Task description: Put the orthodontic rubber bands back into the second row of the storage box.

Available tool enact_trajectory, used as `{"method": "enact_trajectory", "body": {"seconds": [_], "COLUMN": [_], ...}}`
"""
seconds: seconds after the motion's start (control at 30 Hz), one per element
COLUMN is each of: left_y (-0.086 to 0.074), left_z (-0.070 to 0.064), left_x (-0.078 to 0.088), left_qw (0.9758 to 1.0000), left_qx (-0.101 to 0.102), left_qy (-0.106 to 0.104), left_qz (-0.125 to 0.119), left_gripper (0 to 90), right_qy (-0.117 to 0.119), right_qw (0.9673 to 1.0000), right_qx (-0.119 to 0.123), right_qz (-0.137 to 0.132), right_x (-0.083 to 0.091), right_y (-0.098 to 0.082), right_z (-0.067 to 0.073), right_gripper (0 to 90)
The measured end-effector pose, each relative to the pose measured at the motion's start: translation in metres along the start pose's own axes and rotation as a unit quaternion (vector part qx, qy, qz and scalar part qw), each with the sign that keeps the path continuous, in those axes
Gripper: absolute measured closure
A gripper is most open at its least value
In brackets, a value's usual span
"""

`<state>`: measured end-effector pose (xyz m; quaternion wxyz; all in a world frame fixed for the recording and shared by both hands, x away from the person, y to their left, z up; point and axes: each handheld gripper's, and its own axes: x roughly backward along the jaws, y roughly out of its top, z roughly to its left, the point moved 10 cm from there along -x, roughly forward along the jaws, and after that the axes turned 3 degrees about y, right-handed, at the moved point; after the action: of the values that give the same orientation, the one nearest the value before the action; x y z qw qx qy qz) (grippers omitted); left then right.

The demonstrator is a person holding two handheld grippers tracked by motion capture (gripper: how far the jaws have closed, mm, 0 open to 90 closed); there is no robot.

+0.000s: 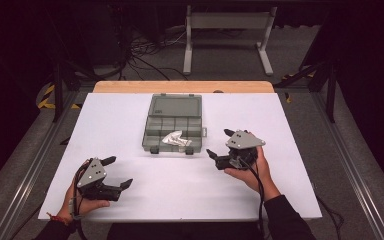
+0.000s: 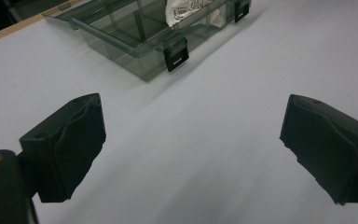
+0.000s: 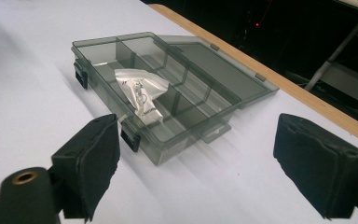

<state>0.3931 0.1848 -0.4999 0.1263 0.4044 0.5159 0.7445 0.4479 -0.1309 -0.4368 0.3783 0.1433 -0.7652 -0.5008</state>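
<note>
The open compartment box [image 1: 172, 124] sits at the frame's centre on the white tabletop [image 1: 130, 190], a crinkled white packet [image 1: 176, 139] lying in its front row – light, flimsy, best pinched by an edge. Both the left gripper [image 1: 114, 172] and the right gripper [image 1: 219, 144] hold their jaws wide apart, empty.

- One clear smoky-grey plastic organiser box [image 1: 172, 125], lid open flat; two black latches on its front edge
- One crumpled white paper packet with dark print [image 1: 176, 139], lying in the box's front compartments
- Two hand-held two-jaw black grippers: left gripper [image 1: 119, 172], right gripper [image 1: 220, 142], each with one grey three-cornered top plate
- One white rectangular tabletop [image 1: 130, 120] with one light wooden strip along its far edge
- One white metal frame stand [image 1: 227, 37] on the floor beyond
</note>
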Motion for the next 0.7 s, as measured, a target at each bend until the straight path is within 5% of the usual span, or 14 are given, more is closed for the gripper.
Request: {"method": "enact_trajectory", "body": {"seconds": [0.4,0.7], "left_y": [0.004,0.015], "left_z": [0.011,0.03], "left_x": [-0.001,-0.005], "left_qw": [1.0,0.9997], "left_qx": [-0.002,-0.002], "left_qy": [-0.002,0.021], "left_qz": [-0.006,-0.015], "left_gripper": [4.1,6.1], "right_qy": [-0.013,-0.014], "right_qw": [0.9998,0.9995], "right_qx": [-0.001,-0.01], "right_qz": [0.014,0.028], "right_x": [0.021,0.024], "right_y": [-0.028,-0.042], "right_z": [0.004,0.001], "right_gripper": [7.2,11.8]}}
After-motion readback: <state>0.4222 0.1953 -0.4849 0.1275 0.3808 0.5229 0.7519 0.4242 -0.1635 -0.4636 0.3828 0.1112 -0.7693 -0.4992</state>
